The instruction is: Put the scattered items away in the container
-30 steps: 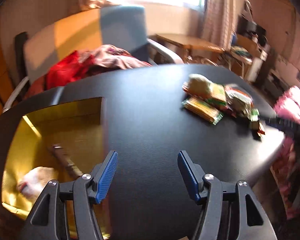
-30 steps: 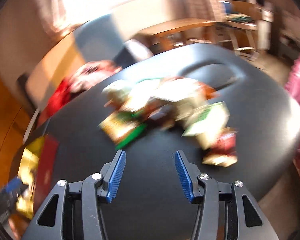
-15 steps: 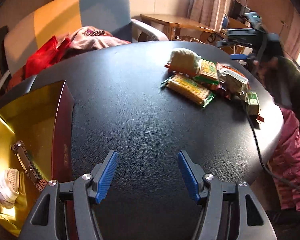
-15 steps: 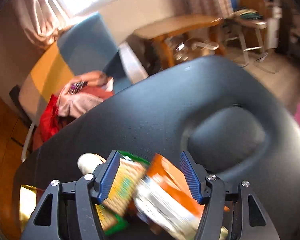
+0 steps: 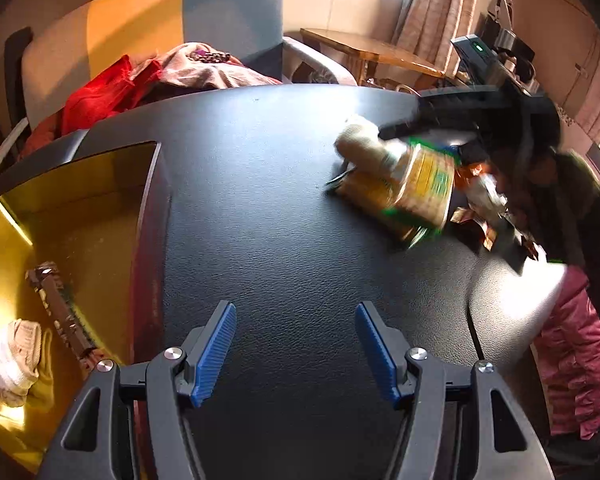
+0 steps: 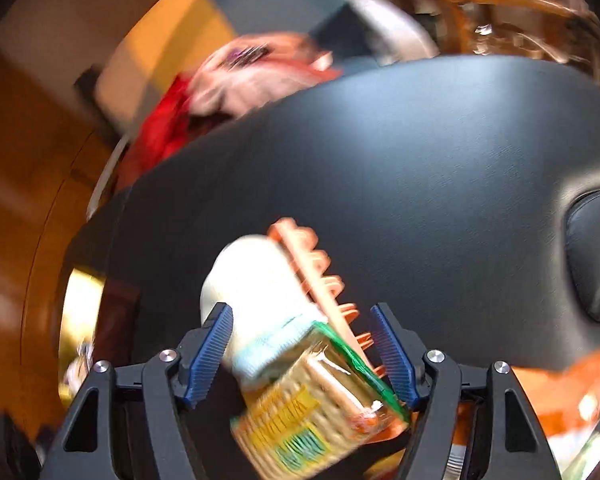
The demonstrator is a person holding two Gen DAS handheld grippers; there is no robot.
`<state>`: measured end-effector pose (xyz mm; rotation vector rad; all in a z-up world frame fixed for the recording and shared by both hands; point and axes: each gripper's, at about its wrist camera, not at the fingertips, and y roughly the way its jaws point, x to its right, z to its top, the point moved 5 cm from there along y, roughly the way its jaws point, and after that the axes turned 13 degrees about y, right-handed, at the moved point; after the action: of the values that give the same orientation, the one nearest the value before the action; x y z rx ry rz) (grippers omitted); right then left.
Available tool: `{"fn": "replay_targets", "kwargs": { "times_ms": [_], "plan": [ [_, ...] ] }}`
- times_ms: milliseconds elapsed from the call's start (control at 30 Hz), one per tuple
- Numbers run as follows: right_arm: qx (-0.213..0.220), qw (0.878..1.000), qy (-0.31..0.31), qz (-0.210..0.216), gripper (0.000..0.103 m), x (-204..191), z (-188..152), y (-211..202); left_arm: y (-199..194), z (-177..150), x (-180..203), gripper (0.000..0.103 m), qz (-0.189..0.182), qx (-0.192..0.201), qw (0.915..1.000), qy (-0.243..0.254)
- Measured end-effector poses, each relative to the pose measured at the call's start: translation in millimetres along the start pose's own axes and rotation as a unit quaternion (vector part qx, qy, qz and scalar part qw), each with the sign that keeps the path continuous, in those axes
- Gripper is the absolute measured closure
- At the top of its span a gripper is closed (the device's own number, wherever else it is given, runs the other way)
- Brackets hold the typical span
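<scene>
- Left wrist view: the left hand-held gripper [image 5: 296, 350] hangs over bare black bench [image 5: 284, 240] with its jaws spread wide and nothing between them.
- At nine o'clock the gold-lined container [image 5: 60, 216] holds a dark bar [image 5: 58, 312] and a pale bundle [image 5: 12, 354], so the tidying looks started, not finished.
- At two o'clock the snack pile [image 5: 412, 184] is on the bench, well apart from the container, and the right hand-held gripper [image 5: 440, 120] reaches into it.
- Right wrist view: the right hand-held gripper [image 6: 302, 354] has its jaws opening around a cracker packet [image 6: 312, 412], a white roll [image 6: 256, 300] and an orange comb-like piece [image 6: 320, 280]; the pads do not visibly press on any of them.
- Most of the pile looks left to move.
- Motion blur smears the pile in both views, so a count of items is not possible; the container's near corner is cut off behind the left hand-held gripper.
</scene>
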<state>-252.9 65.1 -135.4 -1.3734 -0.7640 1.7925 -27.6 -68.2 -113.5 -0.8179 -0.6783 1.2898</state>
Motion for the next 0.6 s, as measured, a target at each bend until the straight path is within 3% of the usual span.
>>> {"fn": "replay_targets", "kwargs": {
  "times_ms": [233,400,500,600],
  "plan": [
    [0.002,0.999,-0.007,0.036,0.029,-18,-60,-22,-15,-4,-1,0.040,-0.001,0.014,0.9999,-0.001],
    [0.066,0.998,-0.015,-0.008,0.032,-22,-65,-38,-22,-9,0,0.040,-0.008,0.019,0.9998,-0.007],
    [0.053,0.998,-0.029,0.016,0.033,-46,-63,-28,-22,-9,-1,0.040,-0.006,0.019,0.9998,-0.005],
    [0.006,0.999,-0.014,0.050,0.034,-59,-58,-2,-23,-9,-2,0.040,-0.011,0.020,0.9997,-0.008]
  ]
}}
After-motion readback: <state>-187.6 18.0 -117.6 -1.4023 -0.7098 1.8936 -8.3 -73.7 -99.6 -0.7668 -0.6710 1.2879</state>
